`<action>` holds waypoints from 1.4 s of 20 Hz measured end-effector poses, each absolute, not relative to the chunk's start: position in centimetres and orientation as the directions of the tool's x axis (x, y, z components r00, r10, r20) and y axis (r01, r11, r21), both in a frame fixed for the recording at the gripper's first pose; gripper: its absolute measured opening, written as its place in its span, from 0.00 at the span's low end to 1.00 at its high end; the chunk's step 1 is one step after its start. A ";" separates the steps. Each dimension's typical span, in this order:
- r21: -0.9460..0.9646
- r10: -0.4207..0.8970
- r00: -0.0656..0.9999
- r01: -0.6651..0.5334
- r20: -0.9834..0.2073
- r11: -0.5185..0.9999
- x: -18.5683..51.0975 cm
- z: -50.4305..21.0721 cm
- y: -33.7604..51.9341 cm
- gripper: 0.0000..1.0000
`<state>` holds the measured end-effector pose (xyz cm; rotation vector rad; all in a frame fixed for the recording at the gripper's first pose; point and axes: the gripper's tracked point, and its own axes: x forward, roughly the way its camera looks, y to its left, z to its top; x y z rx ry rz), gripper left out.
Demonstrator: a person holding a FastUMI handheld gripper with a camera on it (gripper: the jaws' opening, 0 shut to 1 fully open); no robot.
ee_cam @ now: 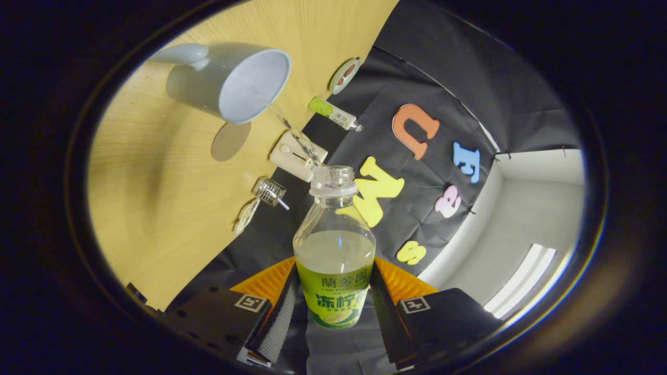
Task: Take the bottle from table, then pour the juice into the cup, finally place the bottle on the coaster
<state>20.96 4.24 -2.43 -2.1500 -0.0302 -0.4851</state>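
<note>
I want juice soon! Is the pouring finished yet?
Not yet. The bottle is already picked up, gripper shut on it, cap off. A thin stream runs into the cup now. Juice remains inside; parking it on the coaster is left.

Bottle (334,245): clear plastic, green label, uncapped, held between the fingers of the gripper (333,307), both pressing its labelled lower body; neck points ahead of them, tilted toward the cup.
Juice (334,251): pale, cloudy, fills the bottle to just above the label; a thin stream runs from the mouth to the cup's rim.
Cup (234,80): pale blue-grey mug with handle, on the wooden table, well beyond the fingertips, its opening facing the bottle.
Coaster (230,140): flat round disc, just beside the cup, nearer the fingers.
</note>
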 end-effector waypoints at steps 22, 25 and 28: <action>-0.670 -0.058 0.888 0.301 0.457 -0.678 20.4 2.5 7.0 0.79; -0.662 -0.050 0.884 0.310 0.465 -0.682 20.2 2.7 7.1 0.80; -0.656 -0.048 0.883 0.310 0.468 -0.688 20.1 2.7 7.0 0.80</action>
